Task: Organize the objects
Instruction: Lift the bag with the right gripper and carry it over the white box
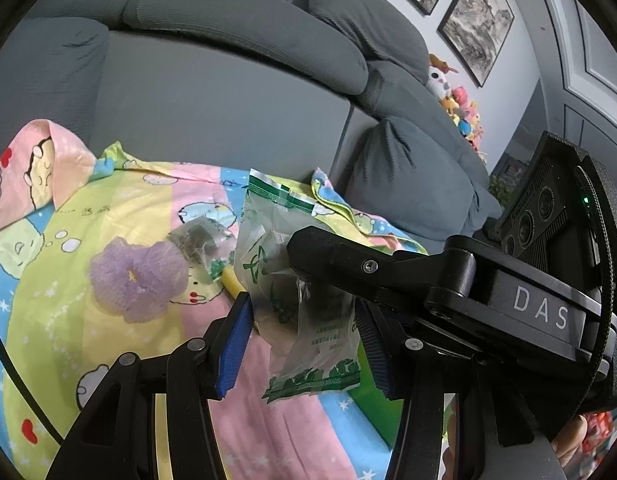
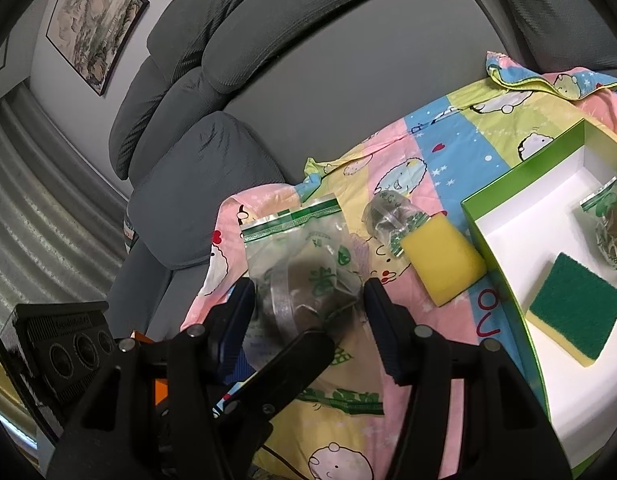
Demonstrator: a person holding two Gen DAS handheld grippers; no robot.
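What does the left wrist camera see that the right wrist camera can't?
Only the left wrist view shows the purple mesh puff on the cartoon blanket and the pile of plush toys at the sofa's far end. Only the right wrist view shows the green box holding a green-topped sponge, plus the yellow sponge in full beside it. Both show the grey sofa and the clear green-printed bag between both tongs.

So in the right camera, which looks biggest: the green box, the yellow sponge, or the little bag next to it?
1. Green box
2. Yellow sponge
3. Little bag, though it lies farther from the camera, so less sure.
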